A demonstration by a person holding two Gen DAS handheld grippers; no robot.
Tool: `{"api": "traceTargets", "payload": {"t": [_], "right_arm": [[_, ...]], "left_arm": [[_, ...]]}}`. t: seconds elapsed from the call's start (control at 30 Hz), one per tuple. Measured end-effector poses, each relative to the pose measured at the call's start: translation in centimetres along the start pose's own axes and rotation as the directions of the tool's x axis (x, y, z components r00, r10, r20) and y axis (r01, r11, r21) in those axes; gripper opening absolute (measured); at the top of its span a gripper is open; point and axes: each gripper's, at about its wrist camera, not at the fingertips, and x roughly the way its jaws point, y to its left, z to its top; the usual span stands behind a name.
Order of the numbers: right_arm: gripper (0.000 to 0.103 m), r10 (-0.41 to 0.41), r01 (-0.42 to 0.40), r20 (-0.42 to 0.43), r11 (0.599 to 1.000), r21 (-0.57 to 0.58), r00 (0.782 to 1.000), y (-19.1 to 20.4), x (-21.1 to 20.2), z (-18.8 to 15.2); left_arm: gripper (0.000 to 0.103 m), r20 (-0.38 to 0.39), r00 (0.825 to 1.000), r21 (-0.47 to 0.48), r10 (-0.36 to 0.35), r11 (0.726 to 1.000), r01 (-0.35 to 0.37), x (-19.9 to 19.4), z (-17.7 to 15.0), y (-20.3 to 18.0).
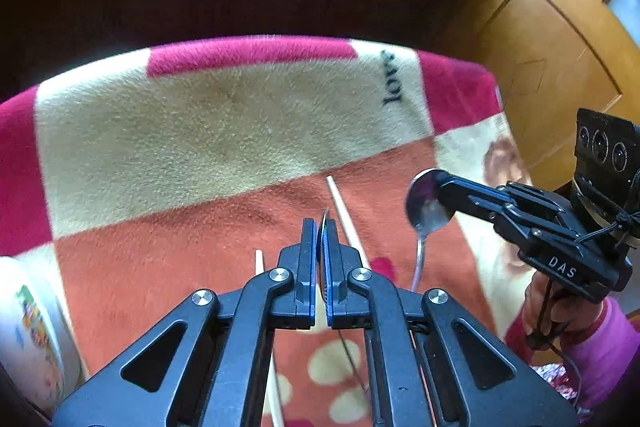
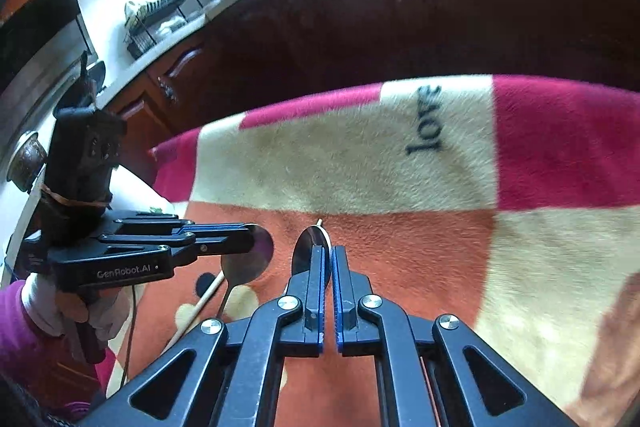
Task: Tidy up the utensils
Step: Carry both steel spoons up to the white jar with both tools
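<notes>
Spoons are the items in hand: each gripper is clenched on the bowl of a metal spoon, and both spoons hang above the checked fleece blanket with handles trailing down toward the near edge.

The left gripper pinches its spoon edge-on between the blue pads; from the other wrist the bowl shows past the fingertips, handle dropping near and below. The right gripper clamps the second spoon the same way, bowl at the jaws, handle curving downward.

Two pale chopsticks lie on the orange panel beneath, long axes running near to far. One sits just right of the left gripper's tips, the other to their left and nearer.

A printed white container stands at the near left edge of the blanket, on the left gripper's side. Judgement: if that is the holder, the left hand is nearer; each spoon would need tipping handle-first. Its opening cannot be seen.
</notes>
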Motion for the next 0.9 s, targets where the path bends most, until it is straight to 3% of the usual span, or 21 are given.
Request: {"api": "traceTargets", "payload": {"t": [0.13,0.3,0.5,0.63,0.9], "right_arm": [[0.002,-0.037,0.039,0.052,0.999,-0.036,0.998,1.2,-3.2,0.8],[0.002,-0.055,0.06,0.08,0.996,-0.063,0.995,2.6,-5.3,1.3],[0.002,-0.023,0.036,0.13,0.994,-0.099,0.991,5.7,-7.9,2.4],[0.002,0.022,-0.004,0.164,0.994,-0.113,0.986,8.1,-8.9,3.9],[0.002,0.102,-0.075,0.238,0.99,-0.119,0.966,15.7,-6.7,8.7]], "left_arm": [[0.0,0.067,0.997,-0.012,-0.026,1.0,0.027,-3.4,-0.6,-1.4],[0.0,0.14,0.99,-0.013,-0.005,1.0,0.007,-7.5,-1.6,-2.0],[0.0,0.24,0.969,-0.045,0.052,0.998,-0.043,-13.4,-2.6,-0.7],[0.0,0.306,0.946,-0.097,0.109,0.992,-0.083,-18.3,-2.9,1.8],[0.0,0.433,0.856,-0.204,0.285,0.955,-0.214,-28.2,-2.4,7.1]]}}
